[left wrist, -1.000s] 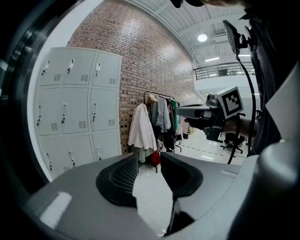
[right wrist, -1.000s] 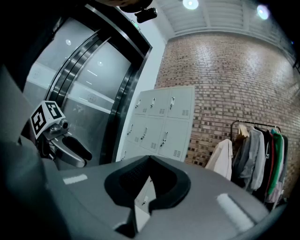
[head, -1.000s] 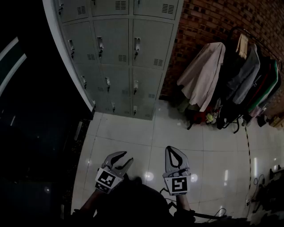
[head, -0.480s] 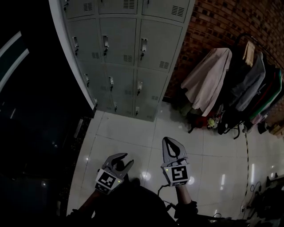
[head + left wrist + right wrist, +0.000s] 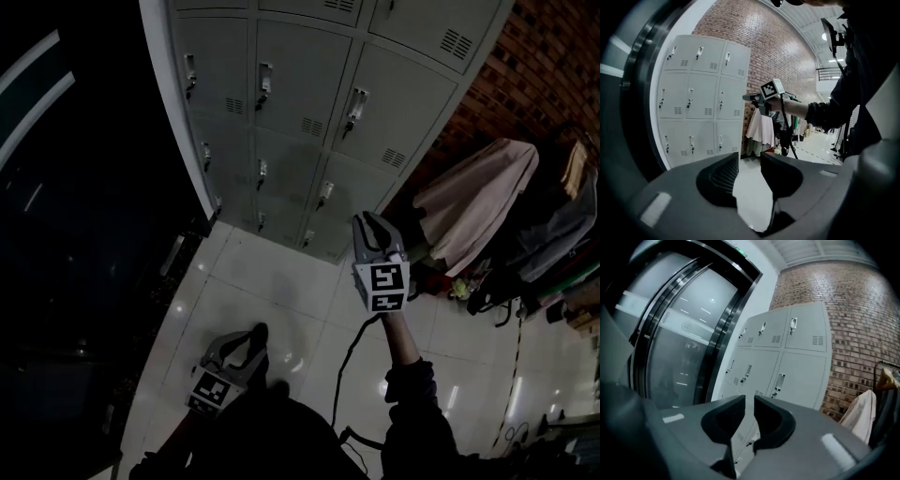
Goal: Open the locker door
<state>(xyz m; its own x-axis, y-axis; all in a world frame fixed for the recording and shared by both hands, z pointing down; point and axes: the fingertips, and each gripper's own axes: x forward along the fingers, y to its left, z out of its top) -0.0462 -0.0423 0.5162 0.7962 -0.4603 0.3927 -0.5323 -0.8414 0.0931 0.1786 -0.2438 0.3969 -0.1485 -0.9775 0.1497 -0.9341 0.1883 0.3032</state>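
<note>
The grey locker bank (image 5: 281, 103) fills the top of the head view, all its doors shut, each with a small handle (image 5: 355, 105). My right gripper (image 5: 367, 217) is raised in front of the lower lockers, apart from them, its jaws shut on nothing. Its own view looks over the shut jaws of the right gripper (image 5: 750, 399) at the locker doors (image 5: 801, 376). My left gripper (image 5: 249, 335) hangs low over the tiled floor, open and empty. Beyond the left gripper (image 5: 750, 157), its view shows the lockers (image 5: 701, 93) and the raised right gripper (image 5: 750, 97).
A dark glass wall (image 5: 75, 187) runs along the left. A brick wall (image 5: 544, 56) stands right of the lockers, with a rack of hanging coats (image 5: 487, 206) before it. A cable (image 5: 347, 356) trails from the right gripper over the white tiled floor (image 5: 272, 281).
My right gripper has risen from low over the floor to the height of the lower lockers. The lockers have come nearer in the head view. The left gripper has stayed low.
</note>
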